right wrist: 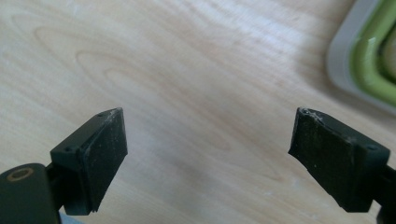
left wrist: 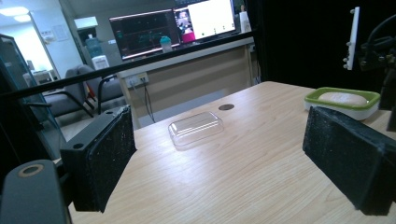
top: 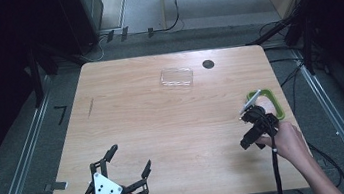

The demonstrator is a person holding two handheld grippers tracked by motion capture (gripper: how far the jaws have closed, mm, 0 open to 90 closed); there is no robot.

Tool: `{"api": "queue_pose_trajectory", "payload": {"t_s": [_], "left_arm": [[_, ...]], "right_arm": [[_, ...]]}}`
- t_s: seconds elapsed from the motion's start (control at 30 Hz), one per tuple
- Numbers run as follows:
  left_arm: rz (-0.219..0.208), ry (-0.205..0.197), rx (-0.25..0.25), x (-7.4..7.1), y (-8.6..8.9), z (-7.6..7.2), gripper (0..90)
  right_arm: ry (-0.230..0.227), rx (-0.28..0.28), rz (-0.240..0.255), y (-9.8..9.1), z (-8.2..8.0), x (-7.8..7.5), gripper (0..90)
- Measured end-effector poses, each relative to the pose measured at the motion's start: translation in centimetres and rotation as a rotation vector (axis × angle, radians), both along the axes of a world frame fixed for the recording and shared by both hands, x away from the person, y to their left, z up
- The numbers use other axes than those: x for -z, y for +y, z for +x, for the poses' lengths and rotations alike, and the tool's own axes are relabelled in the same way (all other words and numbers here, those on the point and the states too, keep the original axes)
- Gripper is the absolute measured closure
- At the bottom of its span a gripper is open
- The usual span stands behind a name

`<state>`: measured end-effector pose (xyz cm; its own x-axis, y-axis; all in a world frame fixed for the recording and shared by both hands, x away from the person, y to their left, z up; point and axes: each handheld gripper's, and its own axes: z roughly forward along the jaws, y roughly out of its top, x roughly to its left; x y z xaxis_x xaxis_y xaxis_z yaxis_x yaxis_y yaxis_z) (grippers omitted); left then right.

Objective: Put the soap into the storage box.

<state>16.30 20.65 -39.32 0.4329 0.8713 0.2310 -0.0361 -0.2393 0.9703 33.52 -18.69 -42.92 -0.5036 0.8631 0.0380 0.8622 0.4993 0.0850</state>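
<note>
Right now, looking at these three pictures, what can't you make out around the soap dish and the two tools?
- High view: the right tool and its grey plate cover part of the green-rimmed white soap dish, hiding its contents.
- Right tool view: that dish is cut off by the right edge.
- High view: the small dark round spot is too small to identify.
- The open left tool: the bottom edge crops the hand.

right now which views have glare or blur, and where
High view: sharp table, dark surroundings, clear lid faint. Left gripper view: bright sheen on the wood around the lid, near jaws soft. Right gripper view: soap dish rim blurred at the corner, wood pale and washed out.
</note>
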Motion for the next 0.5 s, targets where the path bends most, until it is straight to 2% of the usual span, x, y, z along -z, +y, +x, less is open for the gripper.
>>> {"api": "queue_pose_trajectory", "payload": {"t_s": [0.37,0.5], "left_arm": [[-0.002,0.000,-0.009,0.0,0.1,-0.1,9.9],[0.001,-0.001,-0.014,0.0,0.3,-0.2,9.9]], "right_arm": [[0.004,-0.044,-0.005,0.5,-3.9,1.5,13.7],[0.027,-0.065,-0.016,0.9,-5.0,2.3,13.7]]}}
